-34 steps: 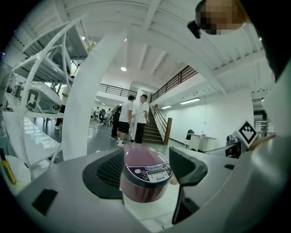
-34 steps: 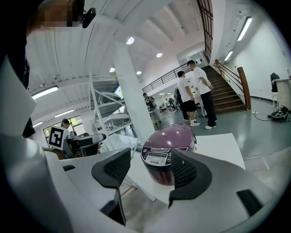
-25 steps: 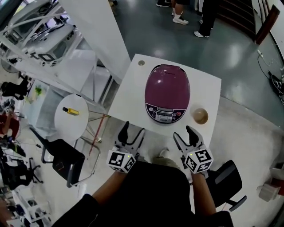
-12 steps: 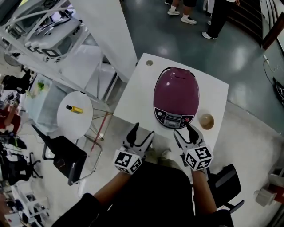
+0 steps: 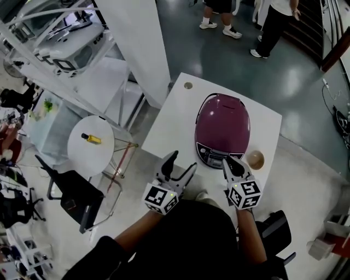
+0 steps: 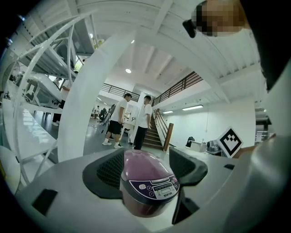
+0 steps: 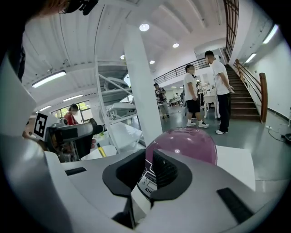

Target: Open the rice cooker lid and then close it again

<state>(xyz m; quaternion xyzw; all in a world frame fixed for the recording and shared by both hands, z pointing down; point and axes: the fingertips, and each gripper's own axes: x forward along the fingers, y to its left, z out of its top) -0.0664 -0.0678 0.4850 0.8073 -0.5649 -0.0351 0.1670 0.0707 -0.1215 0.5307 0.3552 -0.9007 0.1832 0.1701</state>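
A purple rice cooker (image 5: 222, 128) with its lid down stands on a white square table (image 5: 175, 117); its control panel faces me. My left gripper (image 5: 181, 162) hovers open at the table's near edge, left of the cooker. In the left gripper view the cooker (image 6: 148, 182) shows between the wide jaws of the left gripper (image 6: 148, 159), still some way off. My right gripper (image 5: 232, 163) sits just before the control panel. Its jaws are closing to a narrow gap with nothing between them. In the right gripper view the cooker (image 7: 186, 143) rises behind the right gripper (image 7: 148, 168).
A tan bowl (image 5: 255, 159) sits on the table right of the cooker, close to my right gripper. A small round piece (image 5: 188, 85) lies at the far corner. A white column (image 5: 139, 44), a round side table (image 5: 90, 145), a black chair (image 5: 74, 197) stand left. People (image 5: 219, 11) stand beyond.
Both grippers have moved forward to the table's near edge, closer to the cooker. The right gripper's jaws have narrowed from wide apart to a slim gap.
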